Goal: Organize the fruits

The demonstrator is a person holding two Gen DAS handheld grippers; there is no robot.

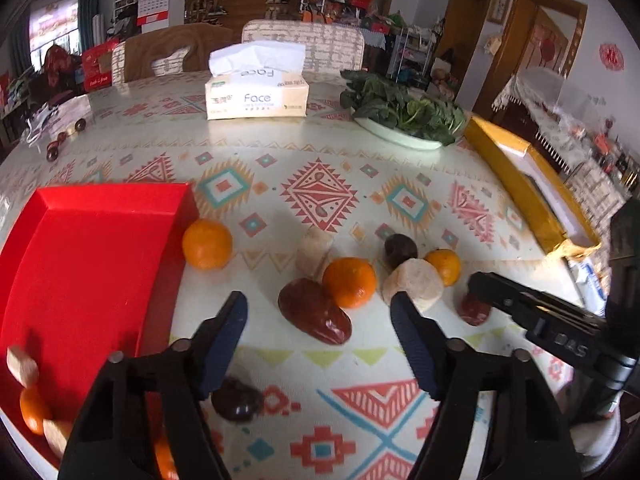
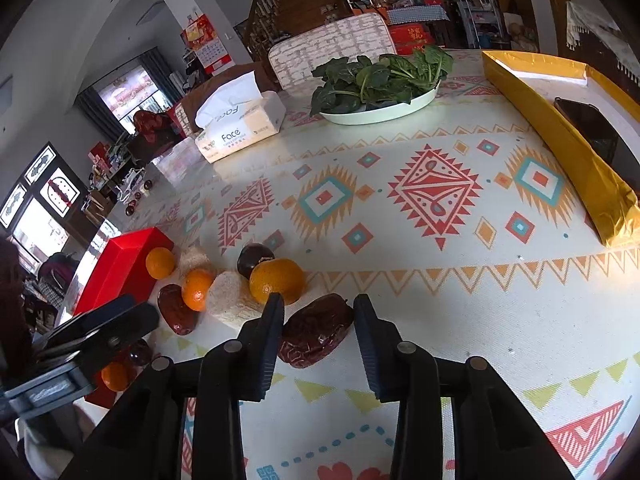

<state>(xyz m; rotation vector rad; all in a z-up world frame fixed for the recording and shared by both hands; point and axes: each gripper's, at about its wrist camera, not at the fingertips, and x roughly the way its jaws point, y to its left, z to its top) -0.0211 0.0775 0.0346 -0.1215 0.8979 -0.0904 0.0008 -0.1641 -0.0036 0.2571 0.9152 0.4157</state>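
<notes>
Right gripper (image 2: pixel 318 312): its jaws stood one on each side of a wrinkled date (image 2: pixel 314 330) on the table (image 2: pixel 440 280). The left pad seemed at the skin; on the right a thin gap showed, so a firm pinch could not be confirmed.
Left gripper (image 1: pixel 320 316): its jaws were spread and empty, above a second date (image 1: pixel 314 316); no pad touched it.
Fruit near the right jaws: an orange (image 2: pixel 277 280) lay just behind the left finger, a pale chunk (image 2: pixel 232 300) beside it.
Fruit near the left jaws: an orange (image 1: pixel 349 282) touched the second date, and a pale chunk (image 1: pixel 414 284) lay just behind the right finger.
Tray (image 1: pixel 92 260): red, at the left; it already held two pale pieces and at least one orange in its near corner.
Still on the table: about nine pieces, so the sorting looked less than half done.
Risk 1: the date was soft and lay slanted, so an off-centre squeeze could turn it out or crush it.
Risk 2: the right gripper's left finger could push the orange, which would roll.
Risk 3: the left jaws, closing, could catch the orange together with the date.
Risk 4: the two grippers worked near each other and could collide on the way to the tray.
</notes>
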